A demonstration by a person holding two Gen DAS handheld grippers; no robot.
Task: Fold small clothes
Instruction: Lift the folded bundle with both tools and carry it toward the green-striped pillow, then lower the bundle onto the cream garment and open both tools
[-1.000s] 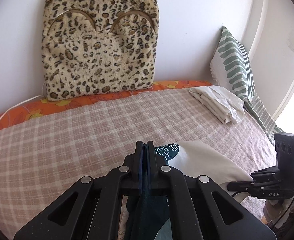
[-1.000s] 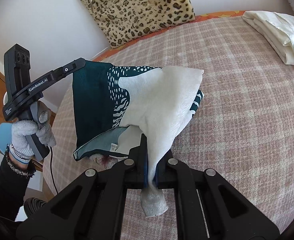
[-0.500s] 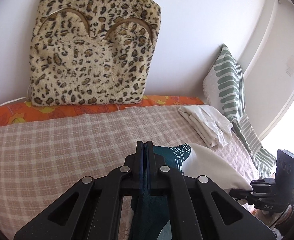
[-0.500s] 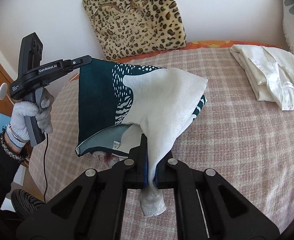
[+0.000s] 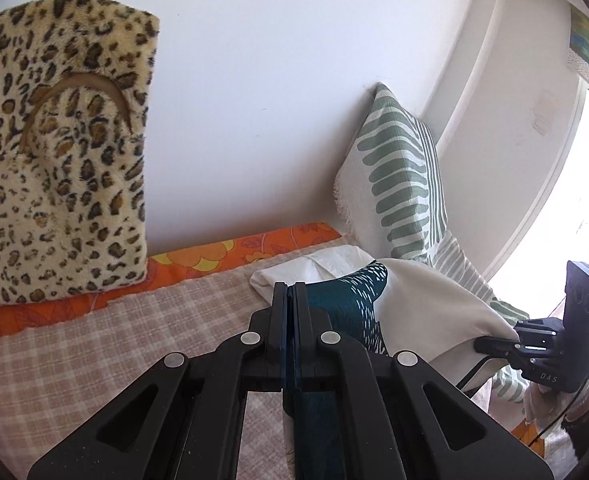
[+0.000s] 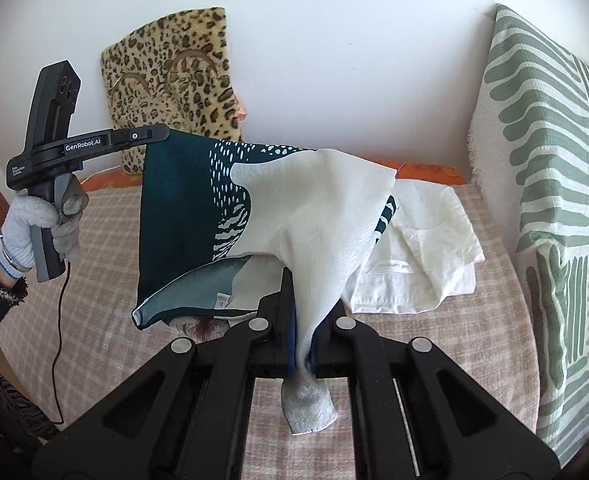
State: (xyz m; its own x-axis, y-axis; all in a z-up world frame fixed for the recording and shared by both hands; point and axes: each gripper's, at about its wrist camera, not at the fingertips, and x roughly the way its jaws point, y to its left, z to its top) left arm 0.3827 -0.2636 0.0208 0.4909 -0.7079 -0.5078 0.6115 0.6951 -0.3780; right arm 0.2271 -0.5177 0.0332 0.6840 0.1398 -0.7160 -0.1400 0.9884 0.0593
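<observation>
A teal and cream printed garment [image 6: 254,208] hangs in the air above the bed, stretched between both grippers. My right gripper [image 6: 302,304] is shut on its cream edge, with a tuft of fabric poking out below the jaws. My left gripper [image 6: 162,134], held by a gloved hand [image 6: 34,224], is shut on the teal corner at upper left. In the left wrist view my left gripper [image 5: 290,300] pinches the teal cloth [image 5: 346,300], and the right gripper [image 5: 490,344] grips the cream part at the right.
A folded white garment [image 6: 426,240] lies on the pink checked bedspread [image 6: 434,352] beyond the held cloth. A leopard-print cushion [image 6: 174,84] leans on the white wall. A green-striped pillow [image 6: 542,152] stands at the right. An orange floral sheet [image 5: 214,260] edges the bed.
Both grippers have risen and swung right with the garment held between them. The folded white garment and striped pillow are now closer; the leopard cushion has slid to the left.
</observation>
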